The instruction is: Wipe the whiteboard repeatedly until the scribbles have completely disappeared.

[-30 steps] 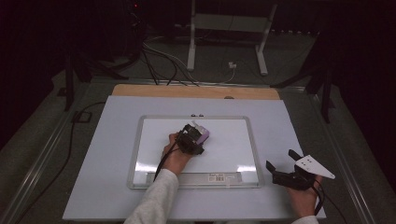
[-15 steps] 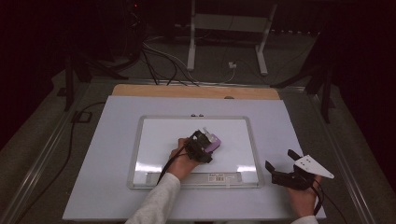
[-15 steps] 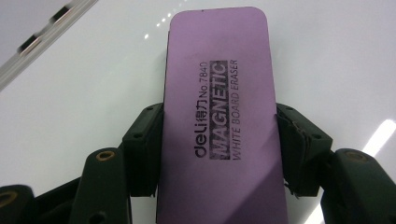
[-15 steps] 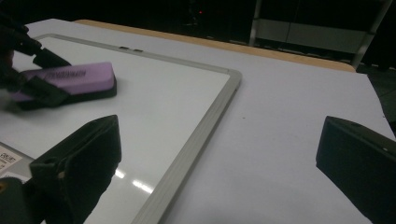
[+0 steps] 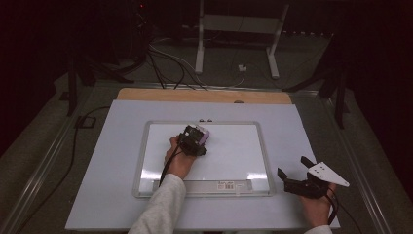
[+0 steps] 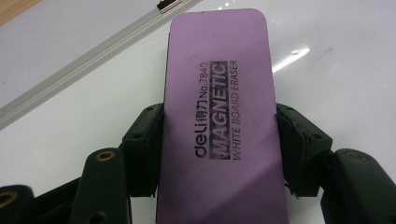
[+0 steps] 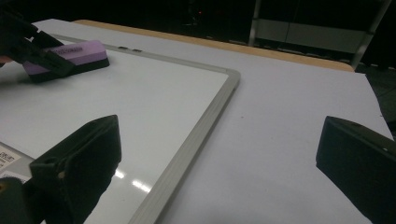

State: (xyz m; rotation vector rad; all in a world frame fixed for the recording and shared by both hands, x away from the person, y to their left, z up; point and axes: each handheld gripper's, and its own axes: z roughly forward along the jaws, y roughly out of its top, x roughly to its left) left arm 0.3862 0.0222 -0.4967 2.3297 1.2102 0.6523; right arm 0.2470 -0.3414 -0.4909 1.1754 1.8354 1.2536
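The purple eraser (image 6: 219, 126) lies flat on the whiteboard (image 5: 234, 151) near its upper left, clamped by its long sides in the left gripper (image 5: 194, 141). The right gripper (image 5: 304, 181) rests on the tabletop (image 5: 107, 161) beside the board's lower right corner, jaws spread, grasping nothing.

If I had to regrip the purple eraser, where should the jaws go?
Across its two long sides near mid-length, coming from above. The eraser lies flat on the whiteboard, long and narrow, so its width fits the jaws; the left gripper clamps it that way now.
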